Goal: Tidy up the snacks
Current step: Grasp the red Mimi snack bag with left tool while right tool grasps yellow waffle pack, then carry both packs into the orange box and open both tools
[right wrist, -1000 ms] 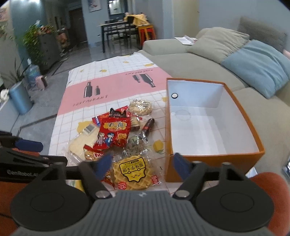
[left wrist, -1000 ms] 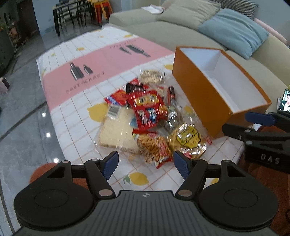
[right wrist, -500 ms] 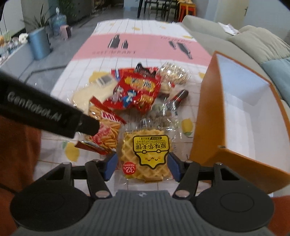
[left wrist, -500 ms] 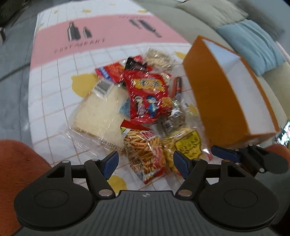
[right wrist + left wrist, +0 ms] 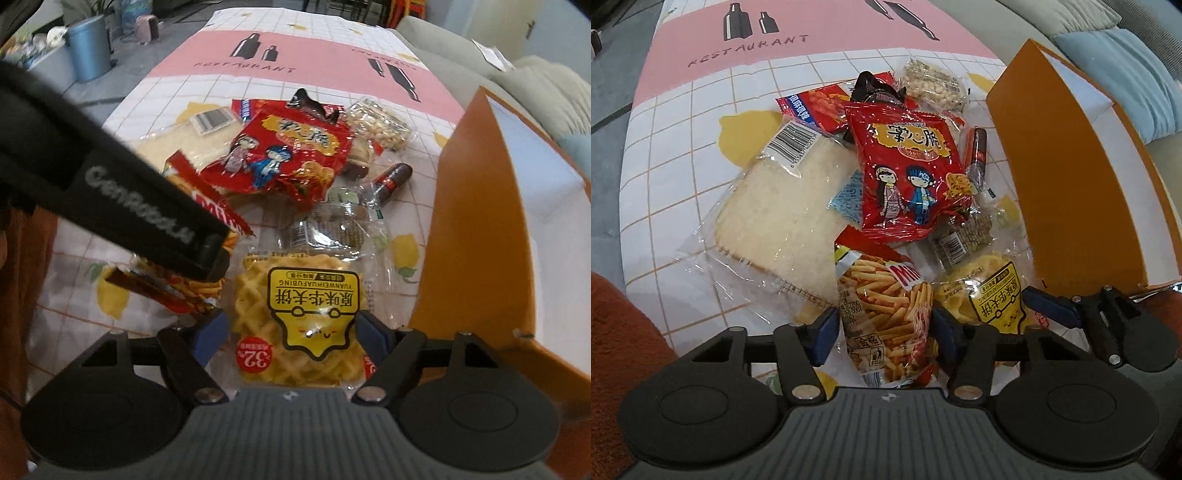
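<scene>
A pile of snack packets lies on the tablecloth beside an orange box with a white inside. My left gripper is open with its fingers on either side of a fries packet, which also shows in the right wrist view. My right gripper is open around a yellow waffle packet, which also shows in the left wrist view. A red cartoon packet lies on top of the pile.
A wrapped bread slice, a nut packet, a dark sausage stick and a clear packet lie in the pile. An orange cushion is at the left. A sofa with a blue pillow is behind the box.
Both grippers moved down and forward to the near edge of the pile. The left now straddles the fries packet and the right straddles the waffle packet.
</scene>
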Demonstrator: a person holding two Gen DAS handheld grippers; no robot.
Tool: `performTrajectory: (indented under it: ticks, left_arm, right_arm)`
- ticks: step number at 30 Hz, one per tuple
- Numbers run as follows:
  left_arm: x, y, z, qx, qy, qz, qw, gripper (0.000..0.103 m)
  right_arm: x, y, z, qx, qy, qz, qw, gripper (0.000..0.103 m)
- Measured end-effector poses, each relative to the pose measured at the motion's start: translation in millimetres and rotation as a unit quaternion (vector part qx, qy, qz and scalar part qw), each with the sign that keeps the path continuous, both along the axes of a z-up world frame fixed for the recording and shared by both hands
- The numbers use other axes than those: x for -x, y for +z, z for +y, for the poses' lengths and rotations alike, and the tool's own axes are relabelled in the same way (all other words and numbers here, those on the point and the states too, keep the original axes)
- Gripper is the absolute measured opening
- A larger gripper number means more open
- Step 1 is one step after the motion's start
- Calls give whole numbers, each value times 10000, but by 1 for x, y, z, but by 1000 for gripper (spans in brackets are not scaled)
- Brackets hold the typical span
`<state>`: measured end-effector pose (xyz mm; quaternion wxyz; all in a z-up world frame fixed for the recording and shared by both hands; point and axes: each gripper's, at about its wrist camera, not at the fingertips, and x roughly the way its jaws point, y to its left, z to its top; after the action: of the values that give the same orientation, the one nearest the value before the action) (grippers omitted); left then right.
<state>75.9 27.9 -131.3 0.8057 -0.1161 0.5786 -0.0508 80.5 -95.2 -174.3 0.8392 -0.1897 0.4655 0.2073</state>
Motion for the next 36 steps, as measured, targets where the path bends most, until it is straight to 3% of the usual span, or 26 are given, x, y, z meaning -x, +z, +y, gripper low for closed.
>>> performTrajectory:
  ticks: [4,8,12,14,16,18,22,30,36]
  left_arm:
    - [1,2,0,-39,-33,-36,10000,51]
    - [2,3,-2,-89,-67,-75,9999,48]
    - [5,7,-2,-96,-77,-138,9998,42]
    - [9,11,-2,-114,-90,-205,9997,41]
    - [13,16,-1,-174,-75,-298,9994,41]
    - [18,22,0,-180,-60,-390,9991,41]
    - [27,35,3,-224,5,-563,9982,41]
    - [47,70,5,-273,69,-893,9956,41]
    - [48,116,-7,-330,-136,-1400,9895,41]
  right_arm:
    - [4,-8,11,315,167,-172,9992,83]
    - [6,-9,13,374,232,-297,9986,81]
    - [8,-6,10,518,242,-366,9977,66]
    - [11,-1,7,466,216,-371,9980,61]
    - [13,6,3,364,168,-415,9983,45]
    - [16,15,1,268,131,-513,9982,37]
    - [22,28,-7,40,-6,-558,9984,26]
    - [42,77,-25,-677,-260,-794,9942,22]
    - [59,135,-33,-1054,-189,-1401,9843,22]
